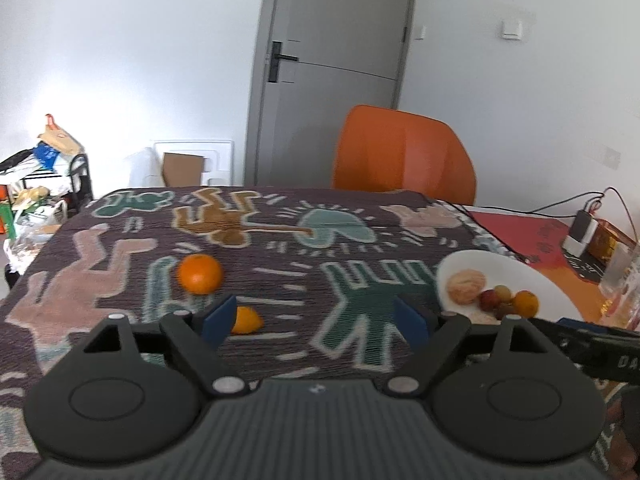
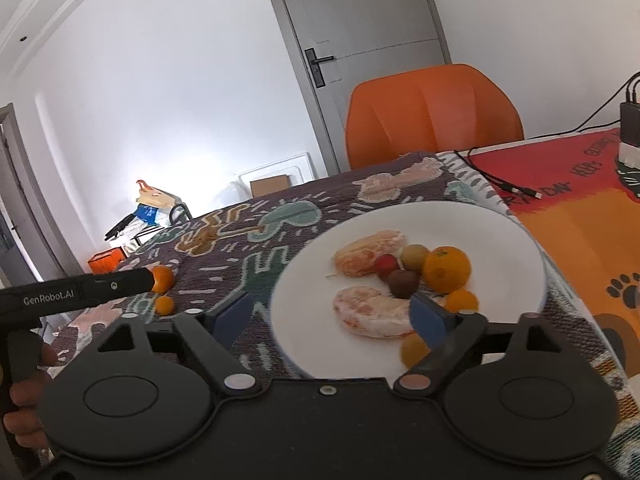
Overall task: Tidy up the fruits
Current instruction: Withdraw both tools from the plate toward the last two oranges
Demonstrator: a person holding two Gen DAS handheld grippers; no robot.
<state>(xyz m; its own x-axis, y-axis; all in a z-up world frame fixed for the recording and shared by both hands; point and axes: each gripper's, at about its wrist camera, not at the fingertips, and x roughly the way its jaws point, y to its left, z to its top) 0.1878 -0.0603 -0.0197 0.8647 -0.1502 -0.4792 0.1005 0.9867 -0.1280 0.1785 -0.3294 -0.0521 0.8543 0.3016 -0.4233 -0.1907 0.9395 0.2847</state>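
My left gripper (image 1: 316,312) is open over the patterned cloth with nothing between its blue pads. Beyond its left pad an orange (image 1: 199,274) sits on the cloth, and a small orange fruit (image 1: 246,320) peeks out beside that pad. My right gripper (image 2: 332,316) is open above the near rim of the white plate (image 2: 460,224). The plate holds two peeled citrus pieces (image 2: 370,256) (image 2: 374,312), an orange (image 2: 446,268) and several small fruits (image 2: 404,283). The nearer peeled piece lies just ahead of the right pad, untouched.
An orange chair (image 1: 404,152) stands at the table's far edge, in front of a grey door (image 1: 332,60). Cables and a charger (image 1: 580,232) lie on the red-orange mat (image 2: 580,216) to the right of the plate. A cluttered rack (image 1: 44,176) stands far left.
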